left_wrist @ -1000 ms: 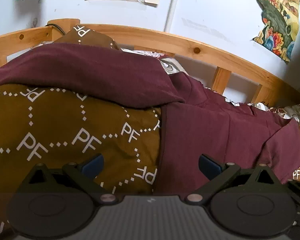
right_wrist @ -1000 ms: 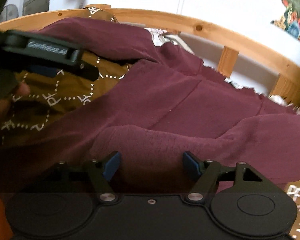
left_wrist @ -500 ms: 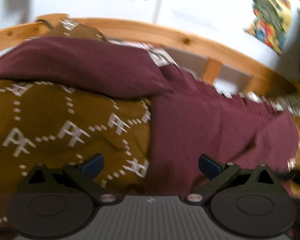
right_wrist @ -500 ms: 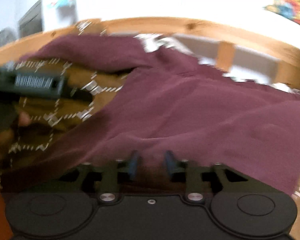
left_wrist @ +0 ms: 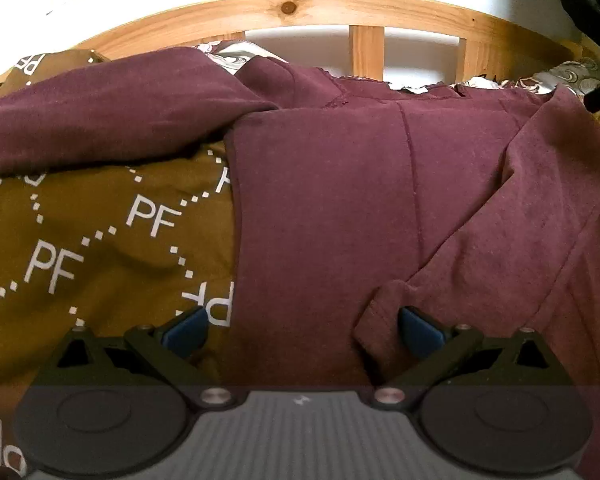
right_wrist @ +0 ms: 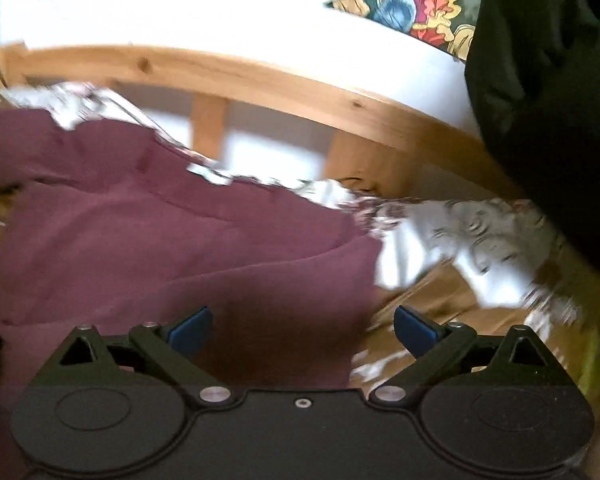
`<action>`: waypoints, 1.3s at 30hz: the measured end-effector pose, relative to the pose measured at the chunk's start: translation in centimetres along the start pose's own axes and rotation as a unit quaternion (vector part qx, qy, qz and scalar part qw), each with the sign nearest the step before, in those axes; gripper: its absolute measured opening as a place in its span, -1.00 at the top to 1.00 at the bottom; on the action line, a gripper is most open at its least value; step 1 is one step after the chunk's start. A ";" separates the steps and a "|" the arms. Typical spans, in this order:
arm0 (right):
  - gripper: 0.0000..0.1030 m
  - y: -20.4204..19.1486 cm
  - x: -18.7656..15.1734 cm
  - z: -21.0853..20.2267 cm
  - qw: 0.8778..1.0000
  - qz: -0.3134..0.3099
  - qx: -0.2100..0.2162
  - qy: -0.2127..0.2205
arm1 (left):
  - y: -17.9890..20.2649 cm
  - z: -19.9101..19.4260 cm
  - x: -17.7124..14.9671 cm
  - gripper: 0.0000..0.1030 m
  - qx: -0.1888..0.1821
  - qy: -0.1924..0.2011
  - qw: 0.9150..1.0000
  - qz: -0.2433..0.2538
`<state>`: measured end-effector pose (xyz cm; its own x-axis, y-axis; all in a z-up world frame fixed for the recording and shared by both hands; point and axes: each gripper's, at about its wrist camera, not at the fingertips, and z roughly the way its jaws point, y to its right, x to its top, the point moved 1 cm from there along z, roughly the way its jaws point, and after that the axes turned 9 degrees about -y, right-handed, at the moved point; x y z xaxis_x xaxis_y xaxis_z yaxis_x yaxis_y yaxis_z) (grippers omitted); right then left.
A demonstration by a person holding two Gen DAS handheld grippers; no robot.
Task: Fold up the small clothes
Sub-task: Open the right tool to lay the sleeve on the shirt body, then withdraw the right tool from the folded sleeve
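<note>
A maroon top (left_wrist: 332, 200) lies spread on a brown bedspread (left_wrist: 100, 240) before the wooden rail (left_wrist: 340, 8); its right sleeve is folded in across the body, its left sleeve flung out far left; the left gripper (left_wrist: 300, 326) hovers released over the near hem; the right gripper (right_wrist: 302, 326), also released, holds nothing; the sleeve step seems half done; next, pinch the left sleeve and bring it in.

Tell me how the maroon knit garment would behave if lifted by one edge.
The maroon knit garment probably goes floppy: it already creases and drapes over the brown patterned bedspread. Its folded sleeve would likely fall open.
</note>
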<state>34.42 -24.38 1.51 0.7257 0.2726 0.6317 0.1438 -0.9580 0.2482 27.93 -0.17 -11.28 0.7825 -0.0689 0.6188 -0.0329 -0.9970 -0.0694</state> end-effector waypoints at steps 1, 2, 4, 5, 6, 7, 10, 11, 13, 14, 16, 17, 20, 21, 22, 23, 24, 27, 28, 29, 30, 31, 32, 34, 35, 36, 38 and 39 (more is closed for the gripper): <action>-0.87 0.4 0.6 0.4 1.000 -0.012 -0.006 -0.008 | 0.0 0.0 -0.2 -1.00 0.001 0.004 1.000 -0.002; -0.81 0.7 1.3 0.9 0.999 -0.028 -0.009 -0.015 | 0.1 0.0 -0.2 -1.00 0.004 0.007 1.000 -0.002; -0.69 0.8 2.0 1.9 0.998 -0.057 -0.009 -0.008 | 0.4 -0.1 -0.4 -1.00 0.009 0.014 1.000 0.002; -0.65 1.1 2.1 2.3 0.998 -0.058 -0.008 0.005 | 0.5 -0.2 -0.5 -1.00 0.010 0.016 1.000 0.002; -0.63 1.5 2.0 2.9 0.999 -0.045 -0.004 0.018 | 0.5 -0.2 -0.6 -1.00 0.010 0.019 1.000 0.000; -0.56 1.8 2.1 3.4 0.999 -0.032 0.001 0.023 | 0.4 -0.2 -0.7 -1.00 0.010 0.021 1.000 -0.003; -0.11 3.4 1.9 5.5 0.999 0.032 0.012 0.023 | 0.4 -0.3 -0.9 -1.00 0.011 0.028 1.000 -0.007; 0.32 3.9 1.9 6.1 0.998 0.051 0.014 0.018 | 0.5 -0.3 -0.8 -1.00 0.011 0.029 1.000 -0.006; 0.73 4.6 1.9 6.9 0.997 0.072 0.021 0.011 | 0.4 -0.3 -0.8 -1.00 0.009 0.030 0.999 -0.007; 0.75 4.9 2.0 6.9 0.997 0.077 0.021 0.015 | 0.4 -0.3 -0.8 -1.00 0.008 0.029 1.000 -0.008; 0.87 5.0 2.0 6.3 0.996 0.082 0.016 0.032 | 0.2 -0.4 -0.8 -1.00 0.004 0.030 0.999 -0.015; 0.88 5.2 2.2 6.1 0.996 0.082 0.008 0.041 | 0.2 -0.4 -0.7 -1.00 0.002 0.031 0.999 -0.019; 0.87 6.1 2.4 6.3 0.994 0.099 -0.009 0.046 | 0.3 -0.3 -0.7 -1.00 0.001 0.030 0.999 -0.018; 0.87 6.3 2.3 6.5 0.994 0.099 -0.004 0.041 | 0.3 -0.3 -0.7 -1.00 0.004 0.030 0.999 -0.015; 0.84 6.2 2.1 6.7 0.995 0.094 0.000 0.035 | 0.4 -0.3 -0.7 -1.00 0.007 0.029 0.999 -0.012; 0.75 6.1 1.9 6.6 0.995 0.091 0.003 0.030 | 0.5 -0.3 -0.7 -1.00 0.008 0.029 0.999 -0.011; 0.66 6.1 1.5 6.5 0.995 0.093 0.004 0.030 | 0.5 -0.3 -0.7 -1.00 0.008 0.029 1.000 -0.010; 0.18 6.1 0.0 5.0 0.995 0.087 -0.015 0.040 | 0.4 -0.3 -0.7 -1.00 0.006 0.025 1.000 -0.010; -0.10 5.9 -0.7 4.3 0.996 0.077 -0.028 0.046 | 0.3 -0.3 -0.6 -1.00 0.004 0.024 1.000 -0.011; -0.32 5.7 -1.8 3.5 0.996 0.059 -0.048 0.053 | 0.3 -0.3 -0.5 -1.00 0.002 0.022 1.000 -0.013; -0.38 5.4 -2.7 2.9 0.995 0.041 -0.066 0.058 | 0.2 -0.2 -0.5 -0.99 -0.001 0.018 1.000 -0.017; -0.40 4.7 -3.8 2.2 0.994 0.012 -0.089 0.063 | 0.0 -0.3 -0.4 -0.99 -0.008 0.015 1.000 -0.023; -0.43 4.2 -4.7 1.9 0.992 -0.011 -0.106 0.064 | -0.2 -0.3 -0.3 -0.99 -0.014 0.014 0.999 -0.030; -0.52 2.8 -6.8 1.2 0.987 -0.059 -0.137 0.061 | -0.4 -0.4 -0.3 -0.99 -0.023 0.011 0.999 -0.043; -0.54 2.2 -8.0 1.0 0.985 -0.075 -0.143 0.056 | -0.5 -0.4 -0.3 -0.99 -0.026 0.011 0.999 -0.046; -0.54 1.9 -8.8 1.1 0.985 -0.083 -0.142 0.049 | -0.5 -0.4 -0.2 -0.99 -0.028 0.010 0.998 -0.048; -0.54 1.0 -10.2 1.5 0.984 -0.103 -0.140 0.030 | -0.5 -0.4 -0.3 -0.99 -0.026 0.010 0.998 -0.048; -0.54 0.5 -10.6 1.9 0.984 -0.113 -0.137 0.023 | -0.4 -0.3 -0.3 -0.99 -0.025 0.010 0.999 -0.046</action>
<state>28.07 -27.96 -6.42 0.6645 0.4854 0.5682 0.1060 -0.8138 0.5713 27.50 0.28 -11.17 0.7709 0.0225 0.6366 0.0069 -0.9996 0.0270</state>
